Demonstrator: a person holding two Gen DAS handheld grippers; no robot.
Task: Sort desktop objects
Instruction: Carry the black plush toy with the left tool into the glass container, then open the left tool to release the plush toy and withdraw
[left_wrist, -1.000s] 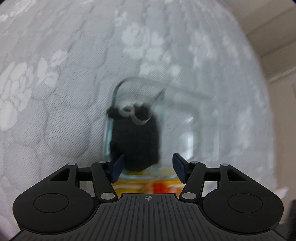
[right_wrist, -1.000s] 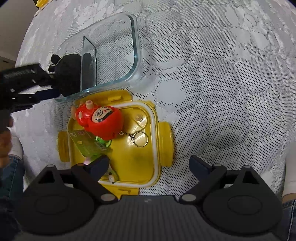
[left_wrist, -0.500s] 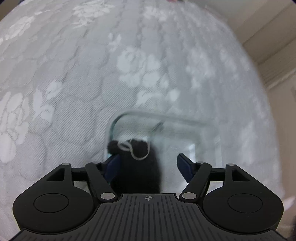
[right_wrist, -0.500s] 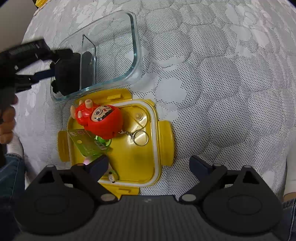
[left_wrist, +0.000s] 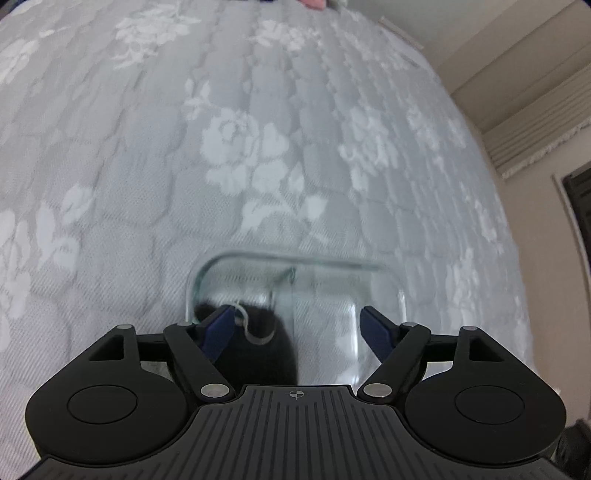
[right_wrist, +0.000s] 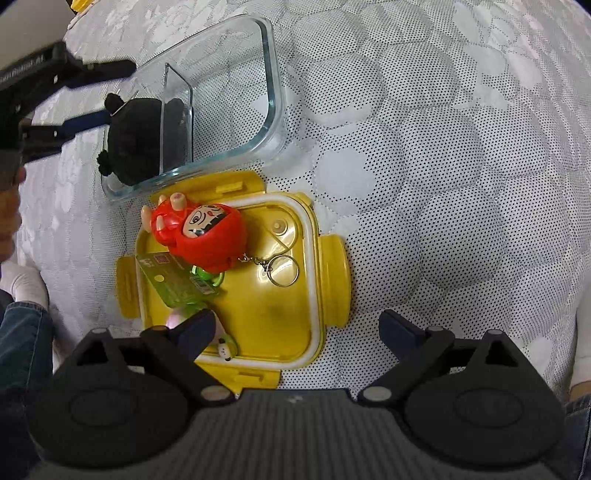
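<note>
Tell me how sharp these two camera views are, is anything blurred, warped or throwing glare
Left wrist view: soft motion blur over the glass container and the black plush toy, though the left gripper itself is crisp; fisheye bends the bedspread. Right wrist view: sharp, the red toy and yellow lid clear, edges bowed, mild shine on the glass rim, no harsh glare.

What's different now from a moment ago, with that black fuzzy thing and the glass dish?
The left gripper has let go of the black plush toy: its jaws have just been opening, and the toy now sits in the smaller compartment of the glass container. The gripper has drawn back slightly. The right gripper, the yellow lid and the red keychain figure stayed put.
</note>
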